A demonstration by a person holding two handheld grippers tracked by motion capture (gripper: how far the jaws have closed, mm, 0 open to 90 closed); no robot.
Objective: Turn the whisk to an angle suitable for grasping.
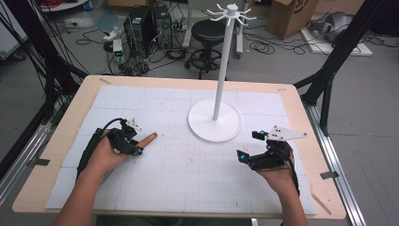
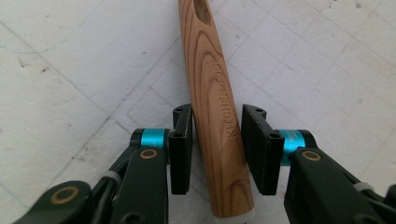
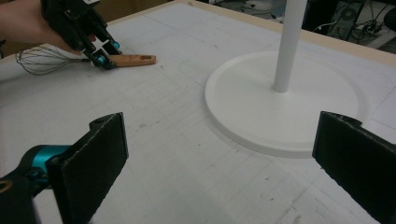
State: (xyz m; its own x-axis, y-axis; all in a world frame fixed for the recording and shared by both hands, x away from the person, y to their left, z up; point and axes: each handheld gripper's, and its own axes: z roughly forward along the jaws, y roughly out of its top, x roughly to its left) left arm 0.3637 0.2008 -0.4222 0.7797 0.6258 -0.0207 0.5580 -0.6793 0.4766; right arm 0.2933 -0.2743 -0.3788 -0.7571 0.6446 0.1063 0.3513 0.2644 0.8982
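Observation:
A whisk lies on the white mat at the left. Its wooden handle (image 1: 149,138) points toward the stand, and its wire loops (image 3: 39,59) trail back under the person's hand. My left gripper (image 1: 138,149) is shut on the handle (image 2: 210,93) near its wire end, one black pad on each side. My right gripper (image 1: 248,145) hovers low over the mat at the right, open wide, with nothing between its pads (image 3: 100,154). The left gripper (image 3: 105,58) also appears far off in the right gripper view.
A white hanging stand with a round base (image 1: 207,127), a tall pole (image 1: 221,70) and hooks on top stands at the mat's centre back. Its base (image 3: 243,116) lies just ahead of my right gripper. Wooden table rim (image 1: 70,113) surrounds the mat.

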